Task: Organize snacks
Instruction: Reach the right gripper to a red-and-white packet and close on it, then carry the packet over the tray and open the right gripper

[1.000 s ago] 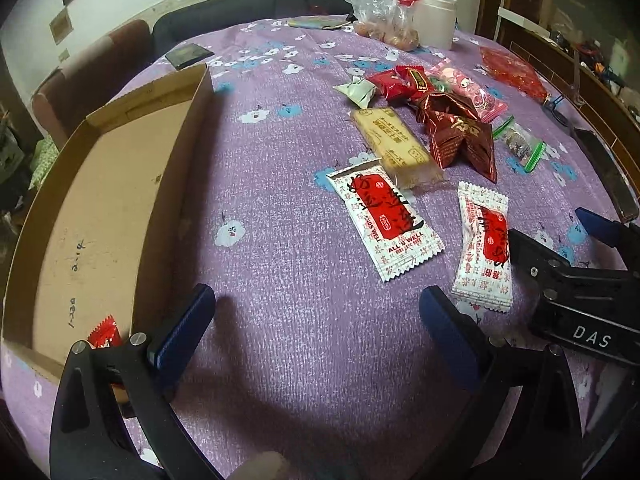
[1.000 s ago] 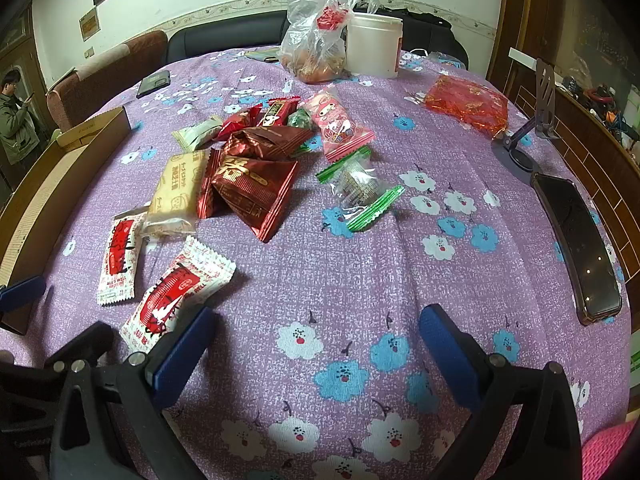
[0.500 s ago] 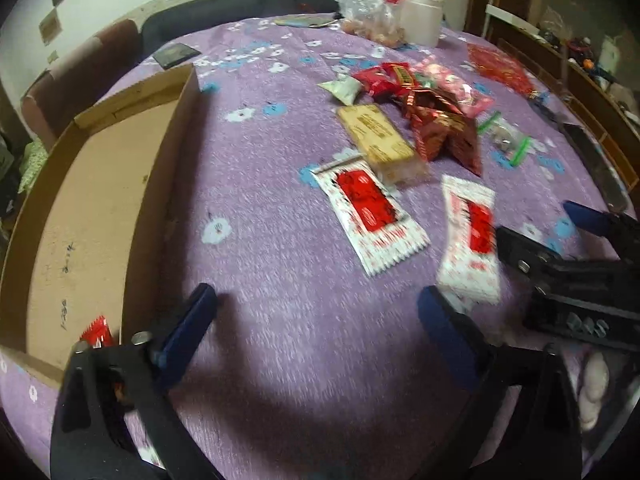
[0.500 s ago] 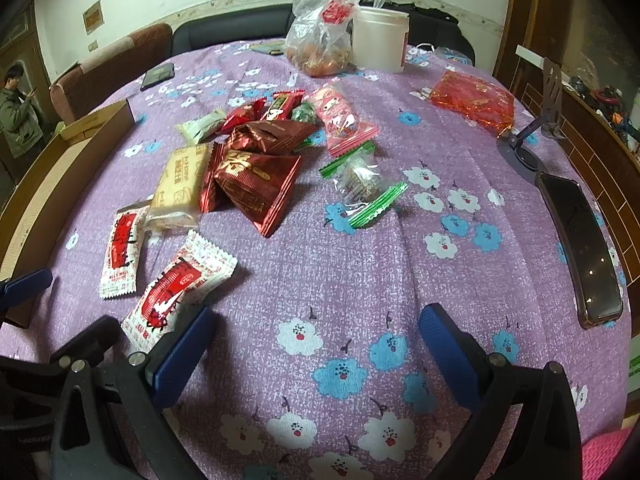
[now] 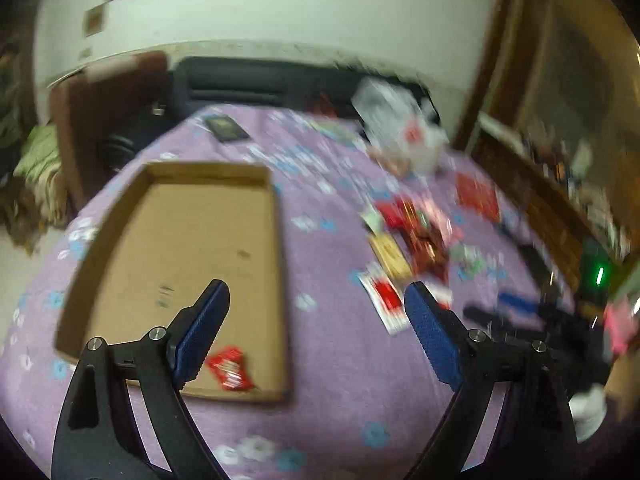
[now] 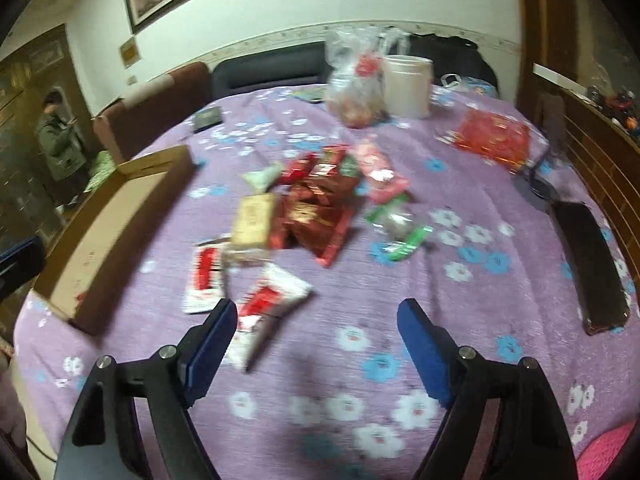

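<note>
Fingers of the left gripper (image 5: 316,300) stood apart with nothing between them, having just been closing a little, and those of the right gripper (image 6: 316,316) had likewise just been closing yet gripped nothing. In the left wrist view, a small red packet (image 5: 229,368) lay at the near end of the cardboard tray (image 5: 280,280), at about six o'clock inside it, just behind the left finger. The tray rested on the purple flowered desk (image 5: 332,392), at roughly nine o'clock of the snack pile. In the right wrist view, a white-and-red sachet (image 6: 276,296) lay nearest, just past the left finger, with a second white-and-red sachet (image 6: 205,276) beside it at nine o'clock. Beyond them sat a tan wrapped bar (image 6: 253,222) touching the dark red foil packs (image 6: 316,216), and a clear green-edged bag (image 6: 400,228) at three o'clock of those. Farther off lay a black phone (image 6: 588,264) near the desk's three o'clock edge. Farthest stood a clear plastic bag (image 6: 356,80) and a white tub (image 6: 408,86).
</note>
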`<state>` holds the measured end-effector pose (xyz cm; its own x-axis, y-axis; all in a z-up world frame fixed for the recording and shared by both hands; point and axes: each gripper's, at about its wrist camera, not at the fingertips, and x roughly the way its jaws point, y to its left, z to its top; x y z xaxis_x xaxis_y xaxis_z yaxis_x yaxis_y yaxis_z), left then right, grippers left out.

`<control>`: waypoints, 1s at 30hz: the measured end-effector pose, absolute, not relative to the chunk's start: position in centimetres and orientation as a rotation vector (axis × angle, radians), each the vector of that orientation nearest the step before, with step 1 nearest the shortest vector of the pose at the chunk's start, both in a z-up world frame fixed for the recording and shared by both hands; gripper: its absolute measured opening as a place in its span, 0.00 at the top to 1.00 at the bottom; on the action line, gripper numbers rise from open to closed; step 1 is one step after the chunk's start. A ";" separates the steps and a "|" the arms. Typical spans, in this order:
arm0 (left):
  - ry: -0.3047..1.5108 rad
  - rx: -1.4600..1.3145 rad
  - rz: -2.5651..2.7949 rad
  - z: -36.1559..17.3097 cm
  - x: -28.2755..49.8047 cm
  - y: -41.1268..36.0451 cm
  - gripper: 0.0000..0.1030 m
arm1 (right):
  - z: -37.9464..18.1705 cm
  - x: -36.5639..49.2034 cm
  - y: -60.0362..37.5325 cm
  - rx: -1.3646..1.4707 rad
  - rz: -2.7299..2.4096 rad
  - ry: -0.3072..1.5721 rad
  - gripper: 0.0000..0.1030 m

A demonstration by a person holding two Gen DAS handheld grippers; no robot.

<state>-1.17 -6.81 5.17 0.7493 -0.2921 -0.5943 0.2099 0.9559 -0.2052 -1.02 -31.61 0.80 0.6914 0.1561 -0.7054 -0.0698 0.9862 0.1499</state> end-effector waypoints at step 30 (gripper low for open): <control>0.697 -0.263 -0.189 3.9 -1.9 3.2 0.13 | -2.0 6.8 -21.4 -0.072 0.304 0.957 0.66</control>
